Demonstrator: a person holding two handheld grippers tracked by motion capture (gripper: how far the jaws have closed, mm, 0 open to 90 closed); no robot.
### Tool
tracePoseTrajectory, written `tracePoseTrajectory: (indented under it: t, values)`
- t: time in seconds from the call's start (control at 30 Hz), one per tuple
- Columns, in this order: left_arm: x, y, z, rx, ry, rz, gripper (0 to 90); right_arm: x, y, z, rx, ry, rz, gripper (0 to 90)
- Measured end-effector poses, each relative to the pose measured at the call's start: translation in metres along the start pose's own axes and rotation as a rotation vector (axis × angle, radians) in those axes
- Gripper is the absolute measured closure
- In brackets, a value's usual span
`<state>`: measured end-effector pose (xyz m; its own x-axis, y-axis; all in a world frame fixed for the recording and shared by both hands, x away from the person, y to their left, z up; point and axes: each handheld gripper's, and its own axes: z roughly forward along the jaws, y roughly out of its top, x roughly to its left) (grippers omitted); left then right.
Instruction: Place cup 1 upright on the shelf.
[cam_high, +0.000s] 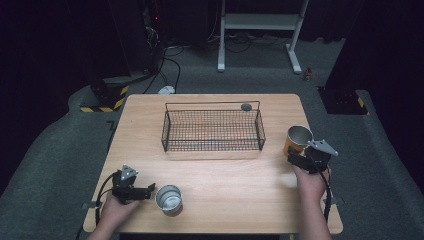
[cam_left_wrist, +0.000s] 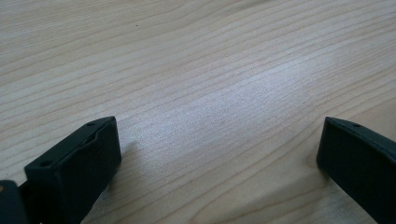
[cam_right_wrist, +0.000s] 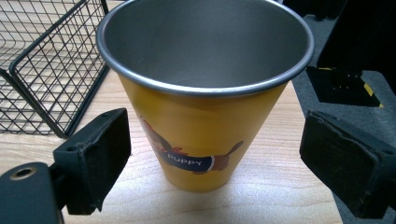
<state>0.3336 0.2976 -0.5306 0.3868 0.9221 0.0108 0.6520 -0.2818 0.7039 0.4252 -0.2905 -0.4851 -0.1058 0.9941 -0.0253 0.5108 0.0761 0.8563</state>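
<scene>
Between the right fingers: yellow cup (cam_right_wrist: 205, 93), upright on the surface (cam_high: 225, 175), steel rim up, a cartoon dog and the word "PUPPY" printed low on its wall.
Right gripper (cam_right_wrist: 215, 154): released; its fingers (cam_right_wrist: 93, 158) stand wide on either side of the cup's lower wall, with a gap showing on each side and no contact visible.
Left gripper (cam_left_wrist: 219, 154): released too; its fingers (cam_left_wrist: 74, 163) are spread over bare wood with nothing between them.
Just beyond the left fingers: silver cup (cam_high: 168, 198), upright, mouth open, close to the fingertips in the high view.
Past the right fingers, to their left: wire basket (cam_right_wrist: 42, 79), black mesh, its corner near the yellow cup but apart from it.
Handling, as judged: the yellow cup looks like thin steel, so light and stiff, not fragile; the printed wall is smooth and tapers downward, so it may slip or ride up under a squeeze.
Where to hold: mid-wall or a little higher, fingers square on opposite sides, well under the rolled rim, which would act as a stop.
Risk: a low or off-centre pinch could tip an empty cup or skid it toward the surface edge beside it.
Grip force: moderate should do.
</scene>
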Motion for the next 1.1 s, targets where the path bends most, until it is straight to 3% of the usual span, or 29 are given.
tracePoseTrajectory:
  t: [0.37, 0.63, 1.1]
  values:
    - [0.0, 0.0, 0.0, 0.0, 0.0, 0.0, 0.1, 0.001, 0.002, 0.01, -0.021, 0.005, -0.007, 8.9]
    - [0.0, 0.0, 0.0, 0.0, 0.0, -0.001, 0.2, 0.001, 0.007, 0.02, -0.049, 0.041, -0.009, 9.0]
    - [0.0, 0.0, 0.0, -0.001, 0.001, 0.001, 0.2, 0.004, 0.007, 0.029, -0.043, 0.05, 0.031, 10.1]
